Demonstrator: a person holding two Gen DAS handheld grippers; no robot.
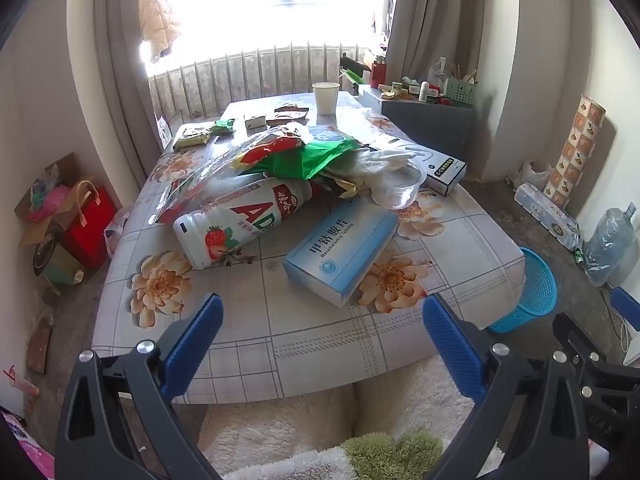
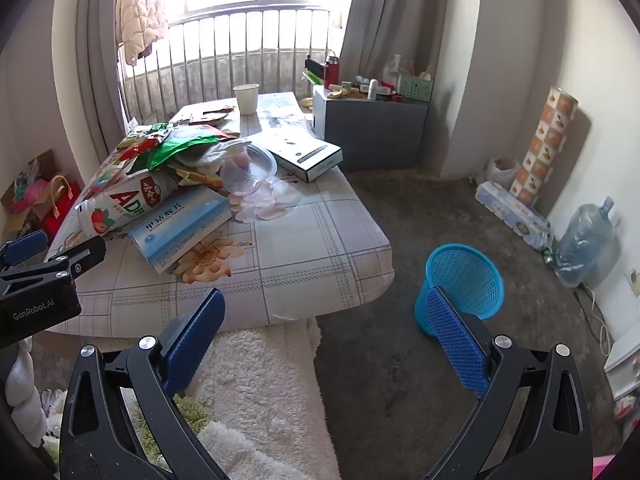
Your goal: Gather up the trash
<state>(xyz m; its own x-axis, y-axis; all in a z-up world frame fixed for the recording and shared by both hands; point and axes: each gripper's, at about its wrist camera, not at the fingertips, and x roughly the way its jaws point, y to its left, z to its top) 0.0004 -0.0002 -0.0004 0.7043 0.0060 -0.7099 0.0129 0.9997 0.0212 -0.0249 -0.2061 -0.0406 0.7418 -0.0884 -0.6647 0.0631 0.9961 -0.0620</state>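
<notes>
Trash is being kept piled on the table [image 1: 460, 232]: a white bottle [image 1: 236, 220], a blue medicine box [image 1: 340, 250], green wrappers [image 1: 320, 156]. The left tool [image 1: 320, 320] and right tool [image 2: 324, 312] are being held wide, gripping nothing. The blue basket [image 2: 460, 280] is being left on the floor beside the table

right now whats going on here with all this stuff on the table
A person holds two grippers, both open and empty, over the near edge of a low table. Nothing is picked up yet. The trash sits in a heap: a tipped strawberry drink bottle, green wrappers, a clear plastic cup and a blue medicine box. A blue mesh basket stands on the floor to the right.
</notes>
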